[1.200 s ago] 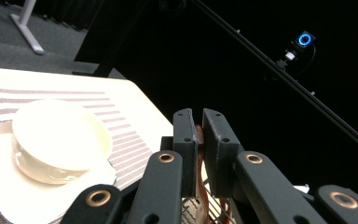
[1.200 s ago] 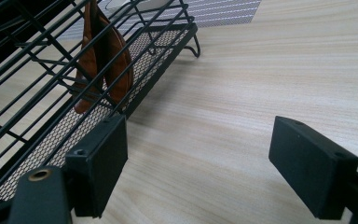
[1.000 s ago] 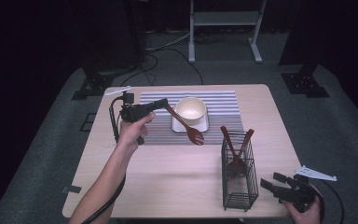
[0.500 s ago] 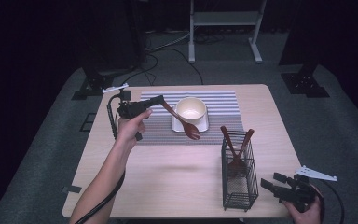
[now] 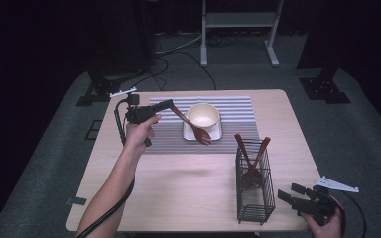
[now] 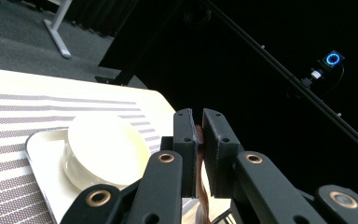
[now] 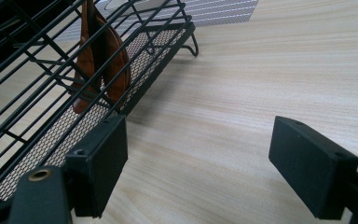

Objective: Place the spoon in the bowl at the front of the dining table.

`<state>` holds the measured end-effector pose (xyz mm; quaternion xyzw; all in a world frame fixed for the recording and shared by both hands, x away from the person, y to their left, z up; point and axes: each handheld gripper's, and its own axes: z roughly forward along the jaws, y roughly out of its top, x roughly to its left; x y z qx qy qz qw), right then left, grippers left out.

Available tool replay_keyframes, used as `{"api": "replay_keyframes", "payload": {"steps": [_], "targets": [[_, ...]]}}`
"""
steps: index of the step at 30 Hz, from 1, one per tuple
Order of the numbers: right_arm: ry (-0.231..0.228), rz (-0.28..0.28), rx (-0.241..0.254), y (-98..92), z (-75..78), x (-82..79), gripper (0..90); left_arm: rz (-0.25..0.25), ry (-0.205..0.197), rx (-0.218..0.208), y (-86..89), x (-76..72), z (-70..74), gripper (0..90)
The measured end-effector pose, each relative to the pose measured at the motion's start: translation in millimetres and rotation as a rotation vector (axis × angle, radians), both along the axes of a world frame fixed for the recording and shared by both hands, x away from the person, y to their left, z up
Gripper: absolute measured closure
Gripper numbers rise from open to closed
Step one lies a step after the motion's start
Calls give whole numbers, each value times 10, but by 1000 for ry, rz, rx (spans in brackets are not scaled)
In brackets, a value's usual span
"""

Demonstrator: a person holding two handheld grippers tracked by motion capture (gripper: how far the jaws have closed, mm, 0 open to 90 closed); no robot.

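Biggest thing here is the table (image 5: 188,188), light wood, sitting in a dark room. Across its far half lies a striped mat (image 5: 238,106), grey and white stripes. No brand, label or writing readable anywhere, not on the mat, the dishes or the grippers.

Next down in size, the wire basket (image 5: 254,198) stands upright near the front right of the table. Two brown wooden utensils (image 5: 252,153) lean inside it, handles up. In the right gripper view you can see their dark heads resting down at the mesh floor of the basket (image 7: 51,107).

On the mat there's a white tray (image 5: 217,133) with a cream bowl (image 5: 203,115) sitting on it.

The left gripper (image 5: 171,104) hovers above the left end of the mat, jaws pointing toward the bowl. It's clamped tight on the handle of a wooden spoon (image 5: 194,128). The spoon slants down to the right, its head hanging over the front edge of the tray, just beside the bowl. In the left gripper view the brown handle (image 6: 200,154) is pinched right between the two pads.

The right gripper (image 5: 290,194) sits low at the front right corner, just beside the basket, jaws spread wide with nothing but bare table between them.
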<state>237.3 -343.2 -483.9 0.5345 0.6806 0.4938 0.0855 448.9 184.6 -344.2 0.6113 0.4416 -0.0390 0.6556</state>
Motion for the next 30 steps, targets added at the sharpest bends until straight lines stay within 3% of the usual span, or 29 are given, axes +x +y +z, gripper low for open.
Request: {"api": "replay_keyframes", "payload": {"steps": [30], "targets": [[3, -4, 9, -20, -10, -4, 183, 60, 26, 4, 9, 246, -92, 843]]}}
